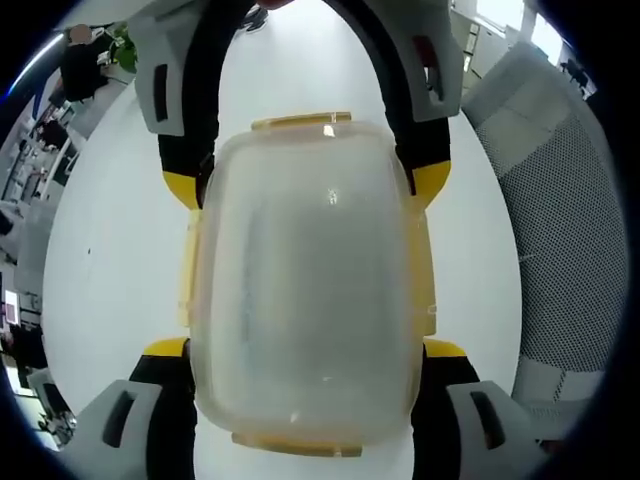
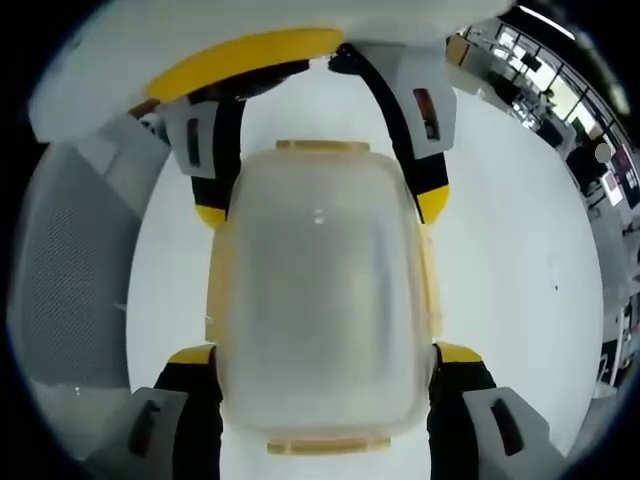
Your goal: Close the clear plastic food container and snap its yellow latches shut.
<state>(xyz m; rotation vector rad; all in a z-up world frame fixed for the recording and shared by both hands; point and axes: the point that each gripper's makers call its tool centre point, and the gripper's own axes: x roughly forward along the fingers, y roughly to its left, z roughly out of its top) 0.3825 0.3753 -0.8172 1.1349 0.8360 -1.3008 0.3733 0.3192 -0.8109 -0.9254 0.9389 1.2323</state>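
The clear plastic food container [image 1: 305, 280] lies on the white table [image 1: 110, 260] with its cloudy lid on top. Yellow latches show at its far end [image 1: 300, 121], near end [image 1: 297, 445] and along its long sides [image 1: 187, 270]. My left gripper [image 1: 305, 348] rises from the bottom of the left gripper view, its yellow-tipped jaws pressed to both long sides. My right gripper [image 1: 305, 183] comes in from the top and clamps the other end. In the right gripper view the container [image 2: 320, 300] sits between my right gripper [image 2: 324, 352] below and my left gripper [image 2: 321, 209] above.
A grey mesh chair [image 1: 560, 220] stands past the table's edge, also seen at the left of the right gripper view as the chair [image 2: 70, 270]. People and office desks [image 1: 80, 60] lie in the background beyond the table.
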